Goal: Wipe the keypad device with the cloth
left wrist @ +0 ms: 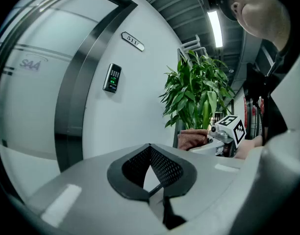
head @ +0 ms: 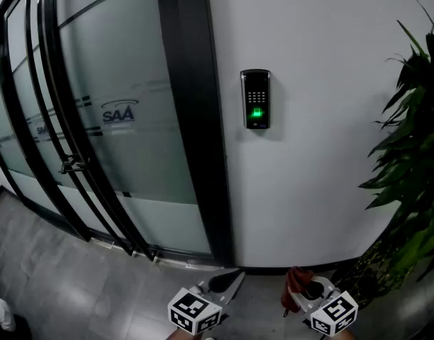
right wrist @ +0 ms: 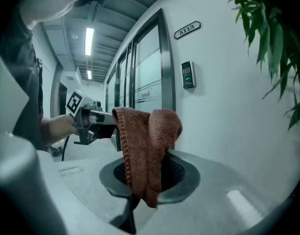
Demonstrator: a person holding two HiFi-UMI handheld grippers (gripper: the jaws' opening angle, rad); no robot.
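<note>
I stand before a plain white wall (head: pixel 323 154) in an office corridor. The black wall-mounted keypad device with a glowing green panel (head: pixel 255 99) hangs on it, at about twelve o'clock from my two grippers and well apart from both. Nothing touches it.

My right gripper (head: pixel 298 289), low at five o'clock in the head view, has its jaws pinched on the rust-brown terry cloth (right wrist: pixel 147 151). The cloth stands up between the jaws in two folded lobes, and a short end hangs below the pads. My left gripper (head: pixel 224 283), just beside it at six o'clock, has its jaws brought together at the tips with nothing between them.

At nine o'clock from the keypad is the frosted glass door with a dark metal frame (head: pixel 125 119). At three o'clock stands the tall green leafy plant (head: pixel 412 154), and below is the grey tiled floor (head: pixel 75 282).

I judge the wiping has not begun: this is the approach. Next I should raise the right gripper up and forward and press a cloth lobe flat on the keypad face. I must keep clear of the leaves. No container shows in any view.
</note>
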